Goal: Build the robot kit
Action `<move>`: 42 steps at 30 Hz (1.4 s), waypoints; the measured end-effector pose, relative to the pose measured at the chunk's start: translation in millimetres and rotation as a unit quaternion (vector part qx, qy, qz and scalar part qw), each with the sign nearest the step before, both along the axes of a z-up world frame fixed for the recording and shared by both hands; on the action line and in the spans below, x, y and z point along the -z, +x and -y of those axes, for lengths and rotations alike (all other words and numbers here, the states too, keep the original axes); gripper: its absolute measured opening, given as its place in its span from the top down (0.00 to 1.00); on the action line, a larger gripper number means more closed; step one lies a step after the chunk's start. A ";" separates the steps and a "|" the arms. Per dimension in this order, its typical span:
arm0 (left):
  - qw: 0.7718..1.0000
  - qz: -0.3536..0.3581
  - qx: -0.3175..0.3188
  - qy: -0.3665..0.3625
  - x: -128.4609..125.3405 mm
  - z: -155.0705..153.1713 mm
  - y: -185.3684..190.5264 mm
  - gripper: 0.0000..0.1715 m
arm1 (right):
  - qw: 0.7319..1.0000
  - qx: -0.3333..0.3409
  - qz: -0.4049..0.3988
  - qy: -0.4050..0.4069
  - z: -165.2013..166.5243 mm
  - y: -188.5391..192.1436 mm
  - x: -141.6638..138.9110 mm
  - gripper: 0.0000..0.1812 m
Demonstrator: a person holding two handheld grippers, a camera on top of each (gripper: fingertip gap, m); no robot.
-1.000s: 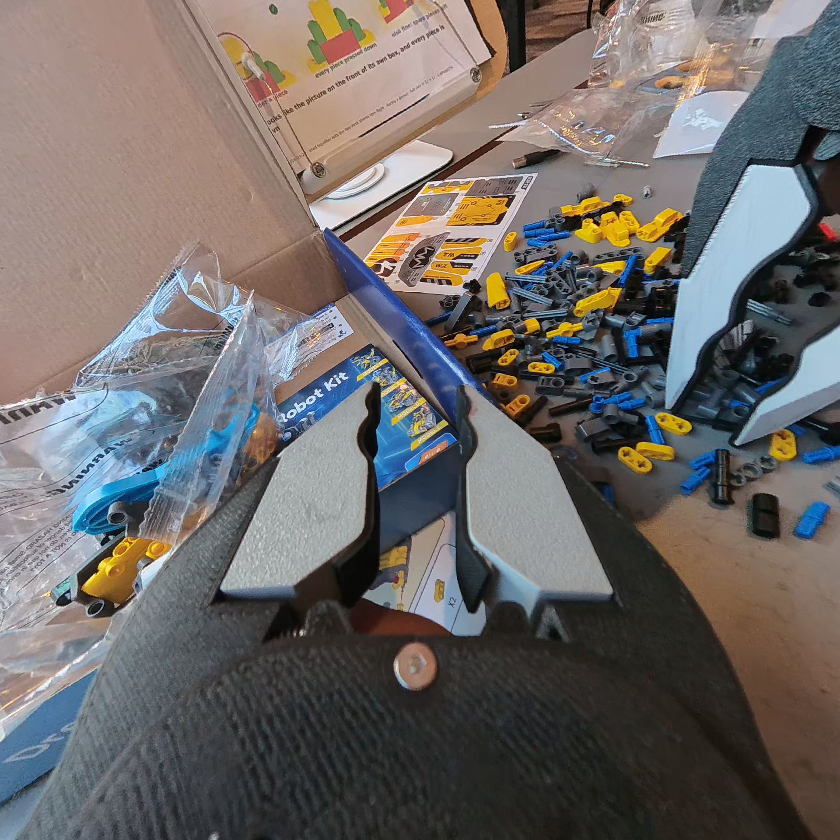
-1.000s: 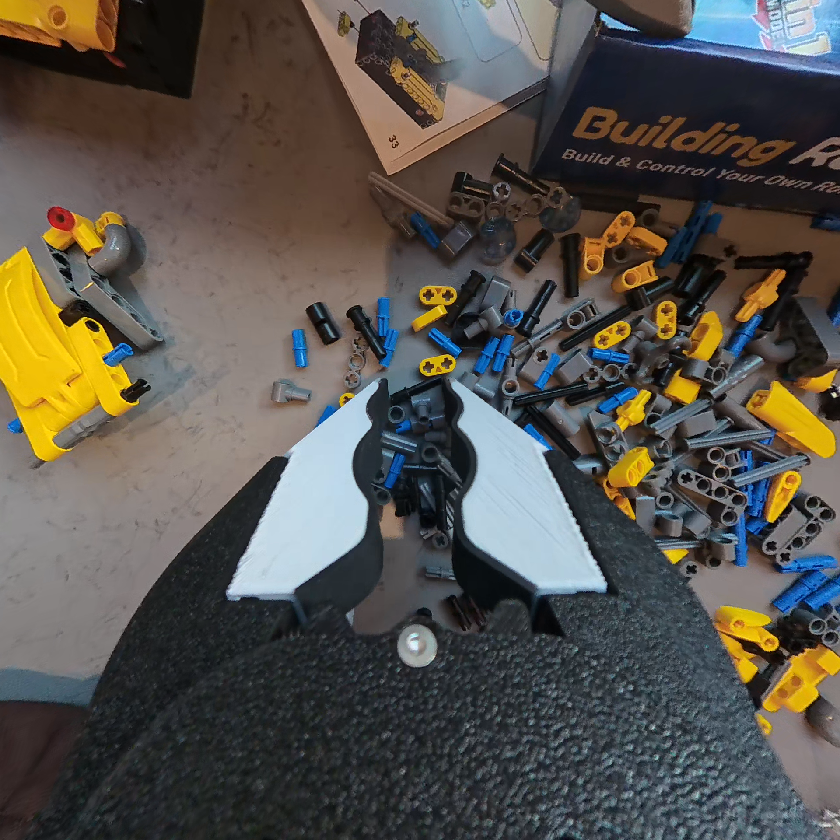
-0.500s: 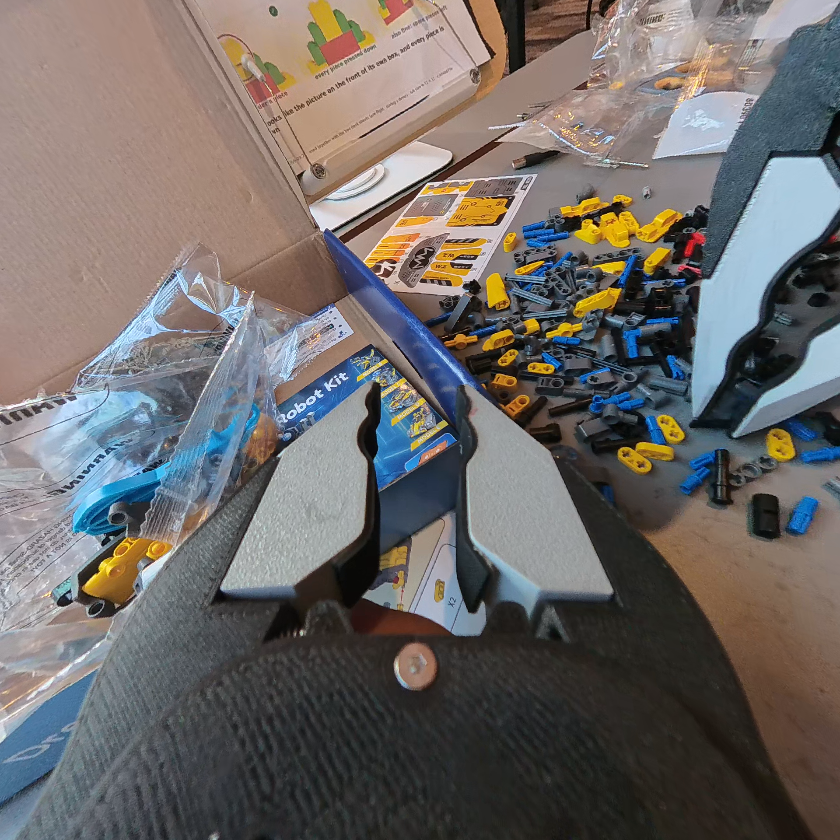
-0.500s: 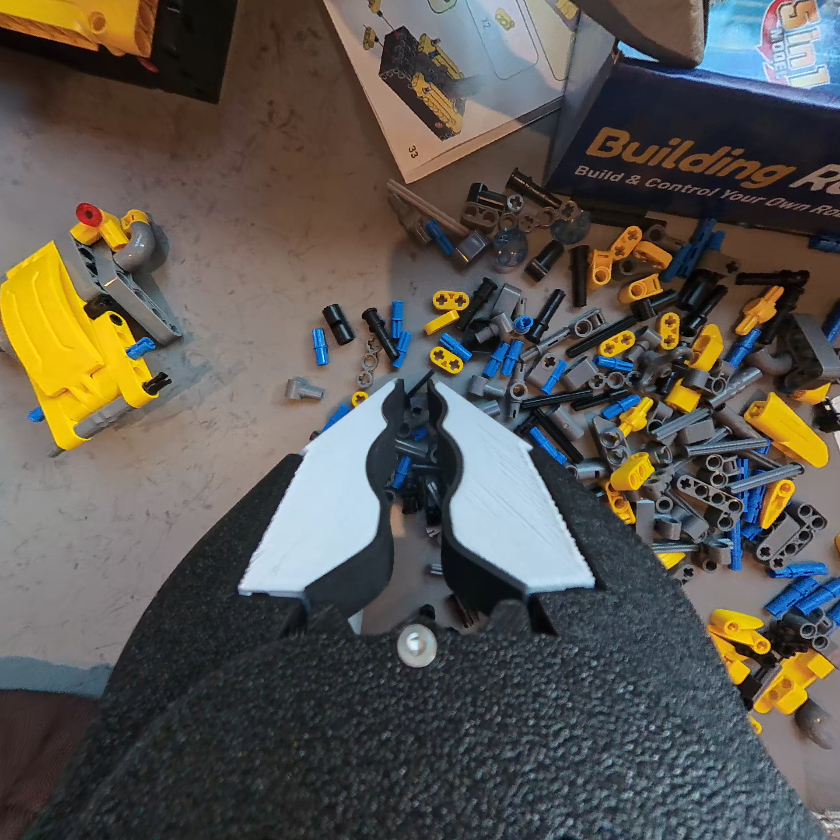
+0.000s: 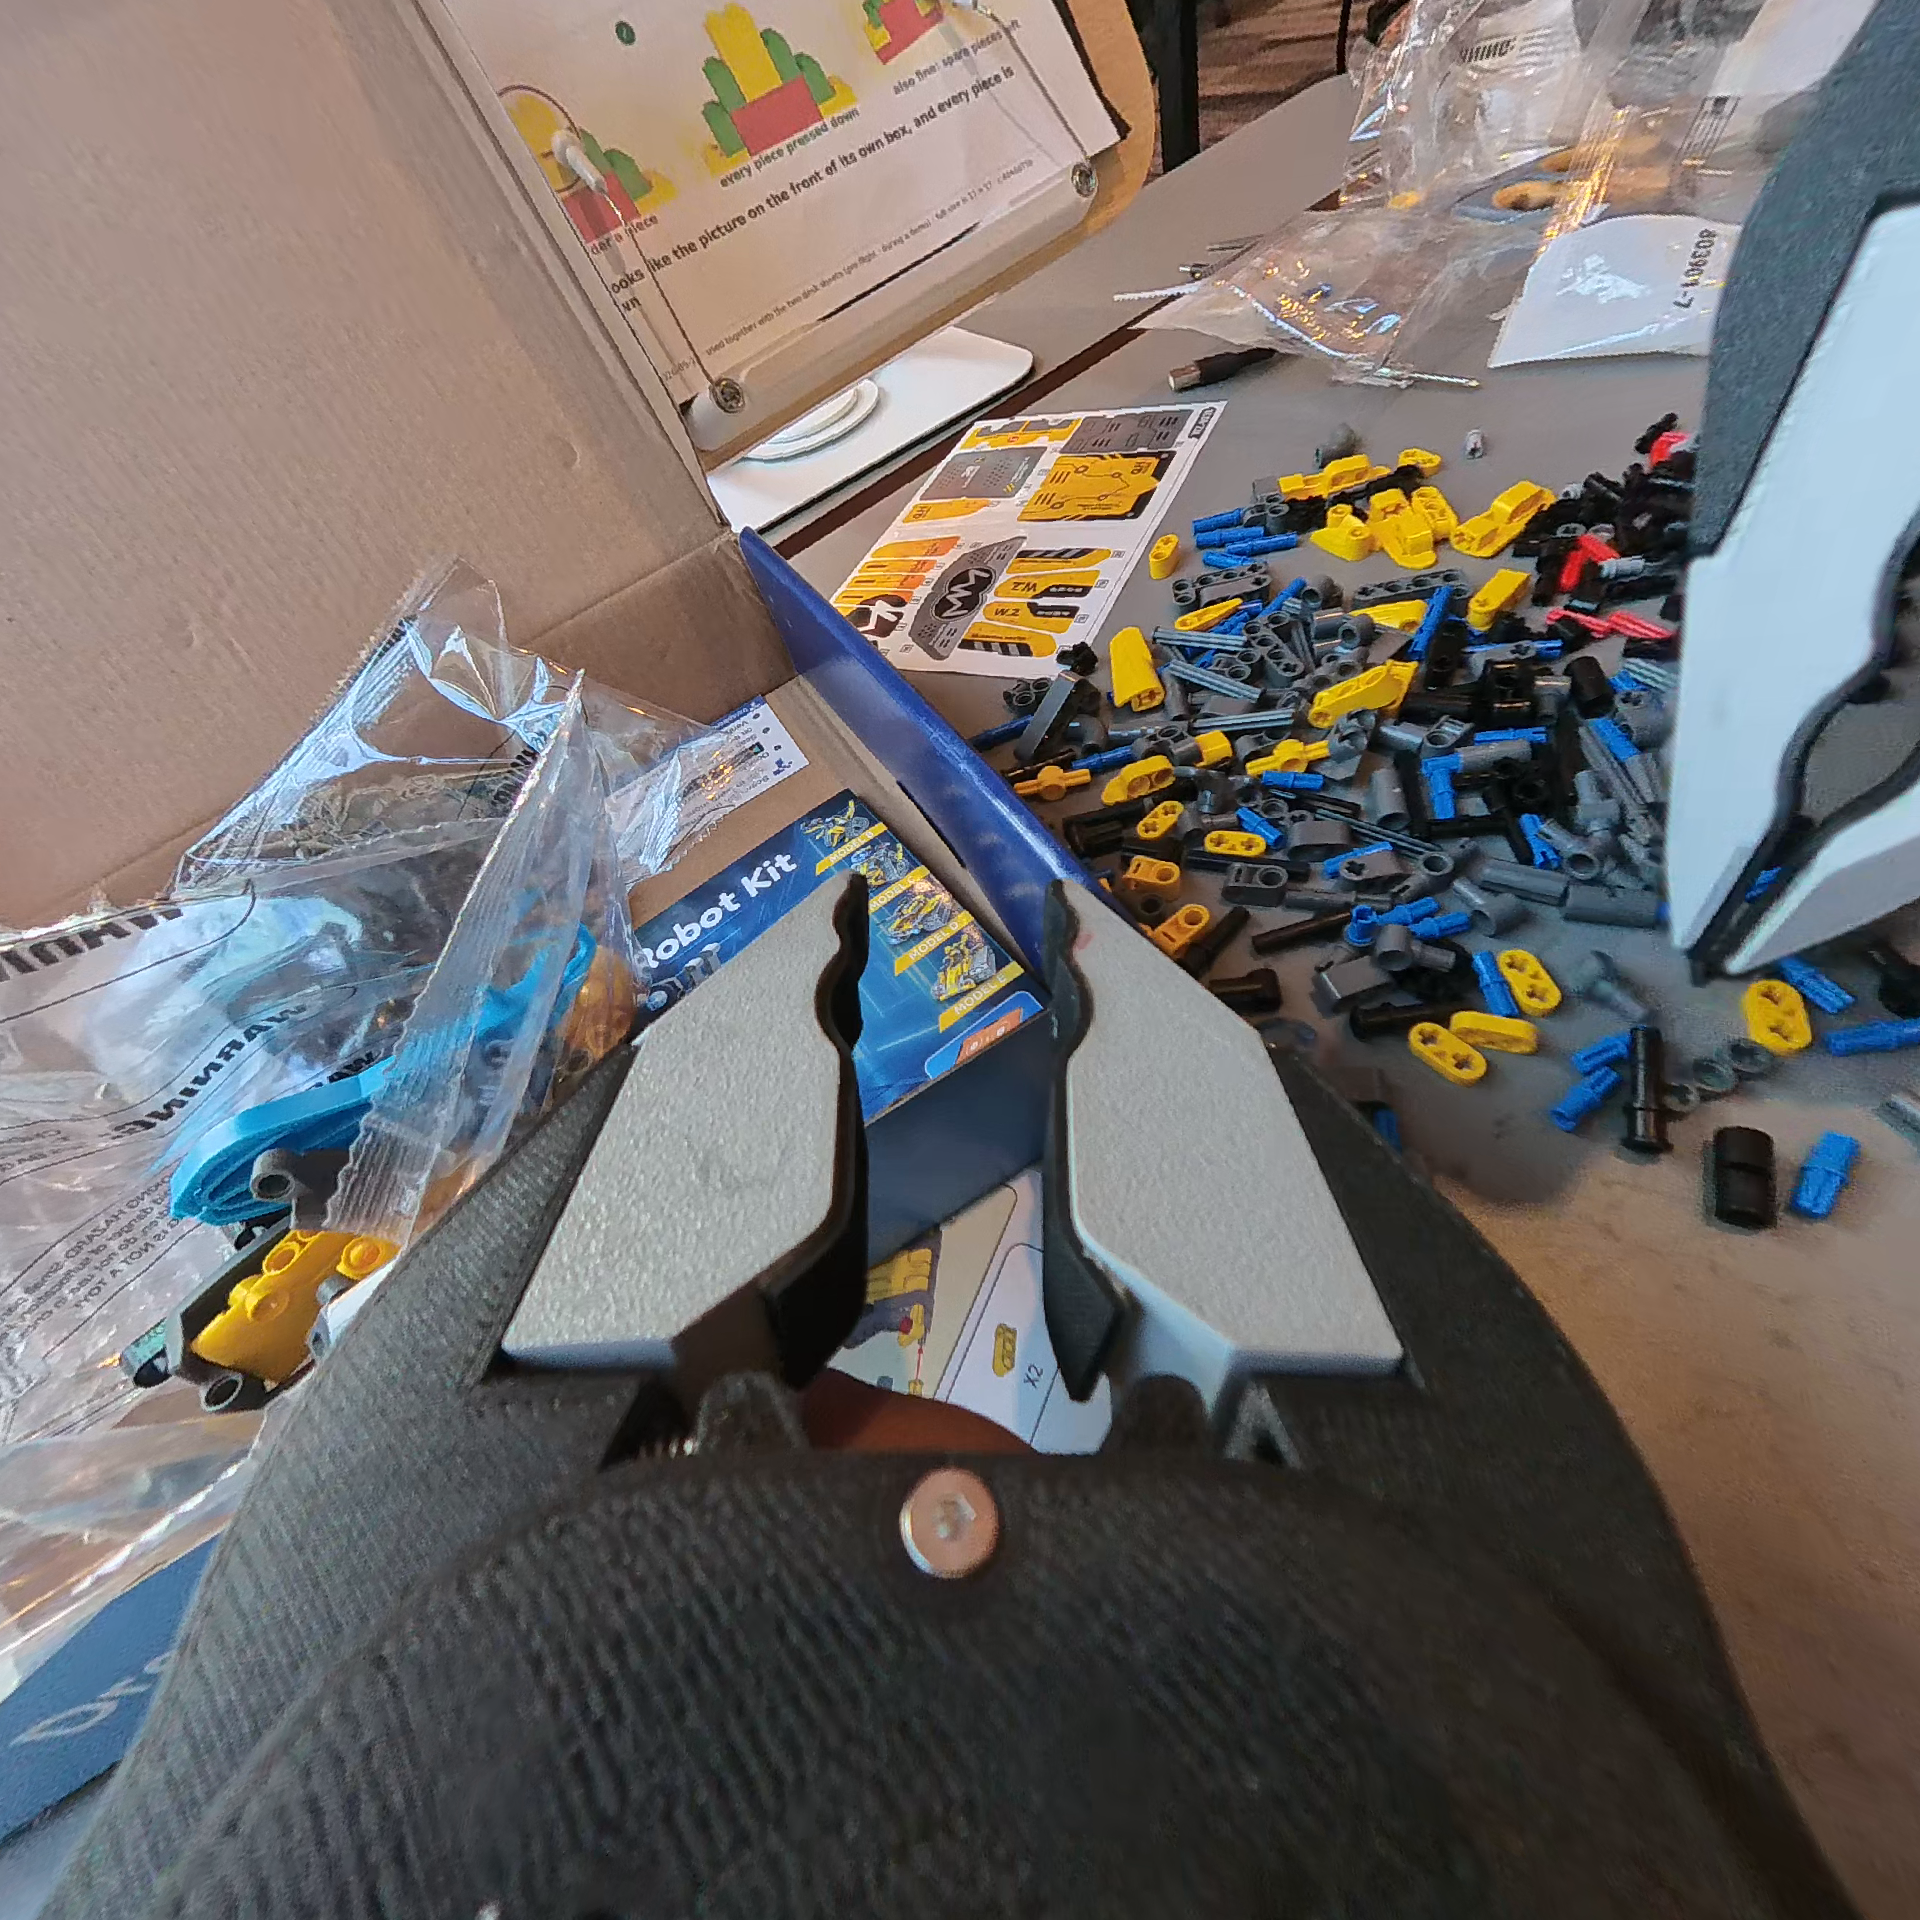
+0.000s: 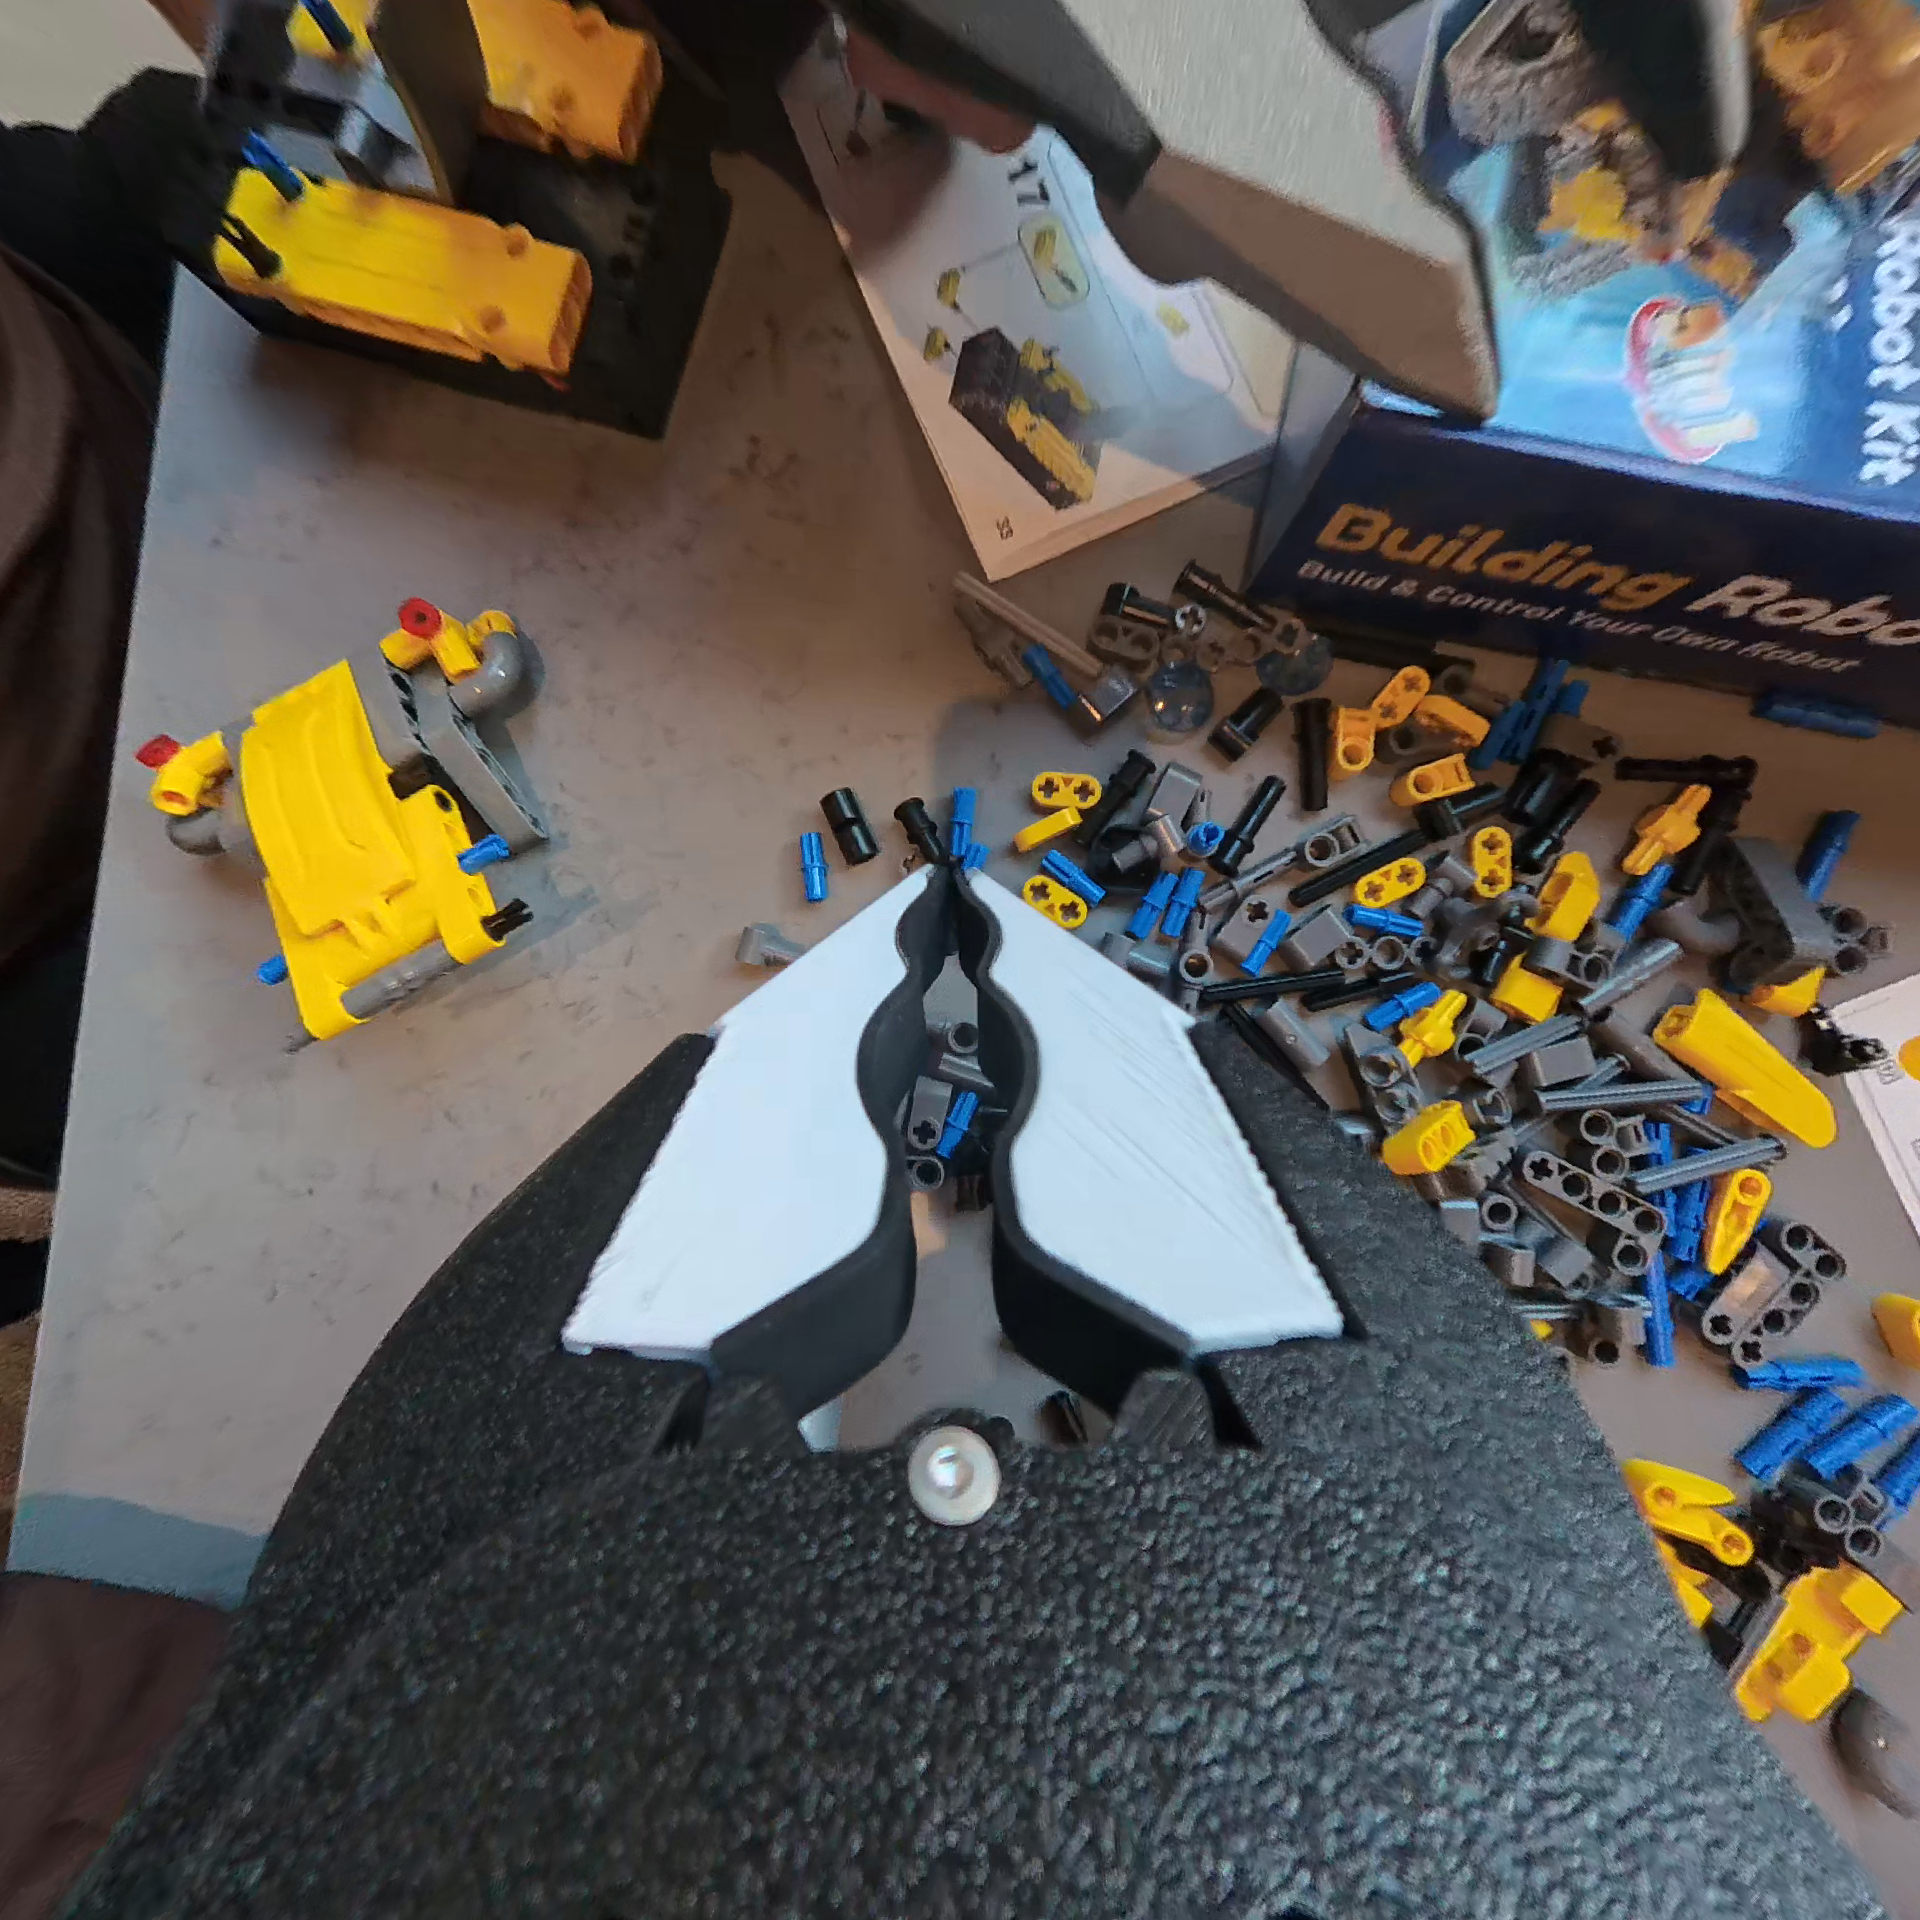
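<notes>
Left gripper (image 5: pixel 951 899): jaws part-way open, gap empty, nothing gripped. Held over the corner of a blue printed cardboard kit box (image 5: pixel 727 914). Directly left of the fingers, crumpled clear plastic bags (image 5: pixel 364 883) with blue and yellow parts inside. Behind these, an upright brown cardboard flap (image 5: pixel 260 416). Farther ahead and to the right, a yellow-and-grey sticker sheet (image 5: pixel 1039 530) flat on the table.

Right gripper (image 6: pixel 943 878): tips closed together, low over the grey table (image 6: pixel 623 623) at the left edge of a loose pile of small black, blue, grey and yellow plastic pieces (image 6: pixel 1455 987). Whether a small piece is pinched cannot be told. Just beyond the tips, a short black pin (image 6: pixel 916 821). Well off to the left, a yellow-and-grey part-built assembly (image 6: pixel 343 842). Farther ahead, an open white instruction booklet (image 6: pixel 1039 416).
</notes>
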State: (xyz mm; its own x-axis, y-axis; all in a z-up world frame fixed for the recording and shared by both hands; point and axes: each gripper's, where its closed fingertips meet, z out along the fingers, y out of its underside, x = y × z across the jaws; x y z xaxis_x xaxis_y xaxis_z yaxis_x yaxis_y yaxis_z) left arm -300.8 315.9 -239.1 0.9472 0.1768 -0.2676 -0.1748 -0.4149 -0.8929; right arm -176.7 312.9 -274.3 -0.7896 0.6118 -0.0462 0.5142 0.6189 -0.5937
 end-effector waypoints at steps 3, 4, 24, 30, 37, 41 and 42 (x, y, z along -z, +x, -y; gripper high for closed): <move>1.000 0.000 0.000 0.000 0.0 0.0 0.0 0.82 | 1.000 0.000 -0.015 -0.016 0.1 0.7 -10.7 1.00; 1.000 0.000 0.000 0.000 0.0 -0.1 0.0 0.82 | 1.000 0.001 -0.018 -0.019 -0.3 0.8 -12.9 1.00; 1.000 -0.001 0.000 0.000 0.1 -0.2 0.1 0.82 | 0.993 -0.055 0.106 -0.017 2.8 63.3 -3.0 1.00; 1.000 -0.003 -0.003 -0.003 2.7 -0.9 -1.1 0.82 | 0.968 -0.067 0.243 0.020 -4.0 115.8 21.1 0.99; 1.000 -0.007 -0.005 -0.006 3.9 -1.2 -1.7 0.83 | 0.967 -0.042 0.250 0.005 -9.7 109.3 21.0 0.93; 1.000 -0.007 -0.005 -0.007 4.4 -1.2 -1.9 0.83 | 0.987 -0.032 0.157 -0.012 -5.1 76.1 3.6 0.96; 1.000 -0.006 -0.005 -0.007 4.6 -1.3 -1.9 0.83 | 0.989 -0.041 0.139 -0.023 2.0 69.3 -0.5 0.98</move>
